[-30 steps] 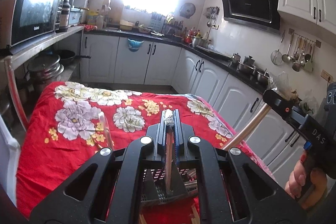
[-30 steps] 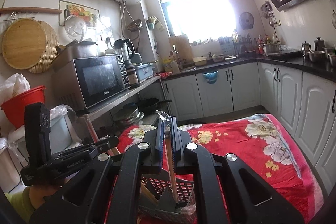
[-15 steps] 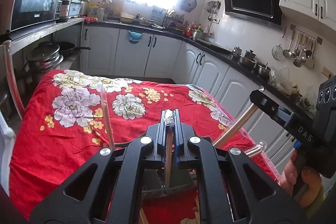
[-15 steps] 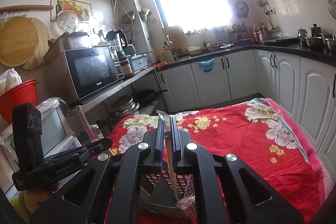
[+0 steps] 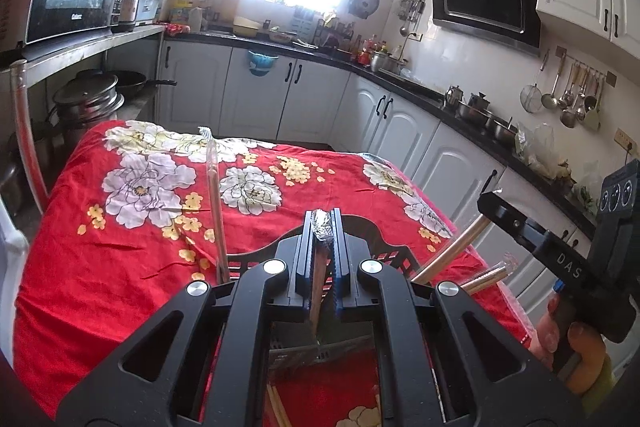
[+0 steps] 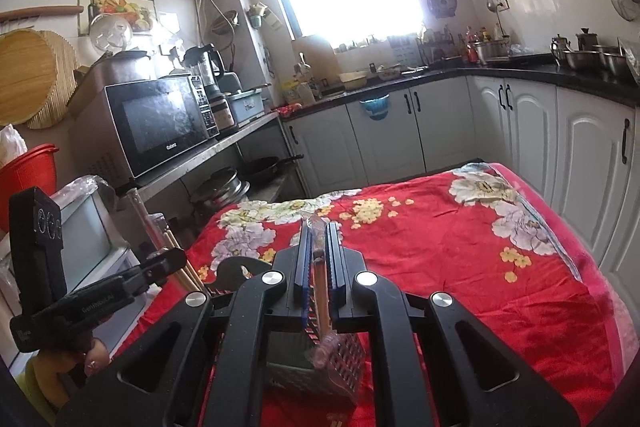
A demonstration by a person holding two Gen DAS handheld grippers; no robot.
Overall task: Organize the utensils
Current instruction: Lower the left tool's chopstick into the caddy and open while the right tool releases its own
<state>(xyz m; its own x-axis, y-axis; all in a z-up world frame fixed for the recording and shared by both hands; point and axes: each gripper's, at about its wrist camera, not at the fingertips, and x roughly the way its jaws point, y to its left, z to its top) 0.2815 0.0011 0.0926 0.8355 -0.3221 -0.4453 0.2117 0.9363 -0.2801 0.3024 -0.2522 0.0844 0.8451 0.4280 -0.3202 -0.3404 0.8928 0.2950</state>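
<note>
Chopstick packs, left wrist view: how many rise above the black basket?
4. One pack stands at the basket's left corner; a second pack is clamped in the left tongs; a third sits between the opening right tongs; a fourth leans beside it. Others may hide below.

Basket (image 5: 384,251) interior hidden behind left tongs (image 5: 323,227).

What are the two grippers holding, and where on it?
The left gripper pinches wrapped chopsticks near their top end. The right gripper has wrapped chopsticks between its jaws near the top too, but its jaws are opening.
</note>
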